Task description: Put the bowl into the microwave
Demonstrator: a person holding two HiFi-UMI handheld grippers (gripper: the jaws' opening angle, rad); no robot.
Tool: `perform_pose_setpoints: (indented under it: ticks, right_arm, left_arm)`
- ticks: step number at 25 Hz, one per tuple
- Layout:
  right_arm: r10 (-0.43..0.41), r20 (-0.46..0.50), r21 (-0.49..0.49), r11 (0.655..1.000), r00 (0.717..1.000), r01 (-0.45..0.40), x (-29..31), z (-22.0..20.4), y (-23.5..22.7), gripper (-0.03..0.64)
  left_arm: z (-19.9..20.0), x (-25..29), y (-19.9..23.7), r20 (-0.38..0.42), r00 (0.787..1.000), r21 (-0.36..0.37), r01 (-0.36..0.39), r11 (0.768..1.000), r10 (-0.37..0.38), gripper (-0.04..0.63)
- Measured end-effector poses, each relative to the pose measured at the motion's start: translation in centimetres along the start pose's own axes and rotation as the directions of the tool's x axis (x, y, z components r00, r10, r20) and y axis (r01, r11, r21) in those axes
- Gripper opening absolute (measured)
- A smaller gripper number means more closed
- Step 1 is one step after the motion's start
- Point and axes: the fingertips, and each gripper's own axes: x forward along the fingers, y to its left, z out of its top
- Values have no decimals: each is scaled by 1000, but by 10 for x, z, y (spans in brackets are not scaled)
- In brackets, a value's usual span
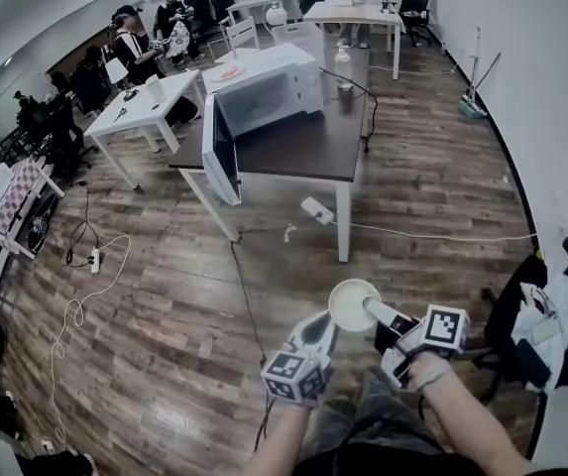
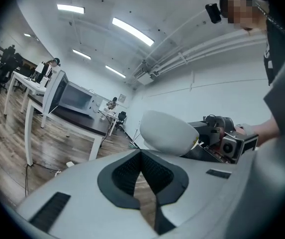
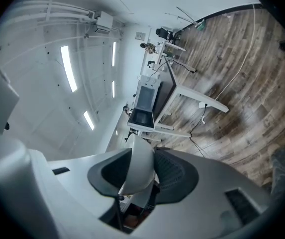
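Right gripper (image 1: 375, 312) pinches the rim of the round white bowl (image 1: 351, 303) — carried well short of the white box microwave (image 1: 269, 92), whose door (image 1: 220, 149) stands open. Left gripper (image 1: 315, 337), jaws together on nothing, is equally far from the microwave. Bowl grasped; approach and placing remain, I judge. No legible writing — only square markers (image 1: 446, 327).

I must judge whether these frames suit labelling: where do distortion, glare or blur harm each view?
Head view: strong fisheye curves the wood floor, which shows a shiny reflection at bottom left. Left gripper view: the ceiling lights glare, and the corners are dark and rounded. Right gripper view: the bowl, very near, looks soft; the microwave is clear.
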Motion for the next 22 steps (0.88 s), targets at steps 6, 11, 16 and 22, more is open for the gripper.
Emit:
perform_pose_setpoints:
  ticks: [6,11,16,22]
  right_arm:
    - [-5,-30,-15,1000,1000,5,32,24,-4,141]
    - [-2,-60,-33,999,998,0,63,51,-6,141]
    - [-7,-74,-79,997,997,2,91,90,-8,141]
    - [-71,-88,-187,981,994,54,122,129,-1,141]
  left_arm:
    - [8,24,26,-7,1000,12,-28,1000,28,0]
    - [22,49,49,-6,999,-2,-46,999,46,0]
    - [40,86,73,12,998,-6,-57,998,57,0]
    - [61,126,99,23,996,-15,-86,996,86,0]
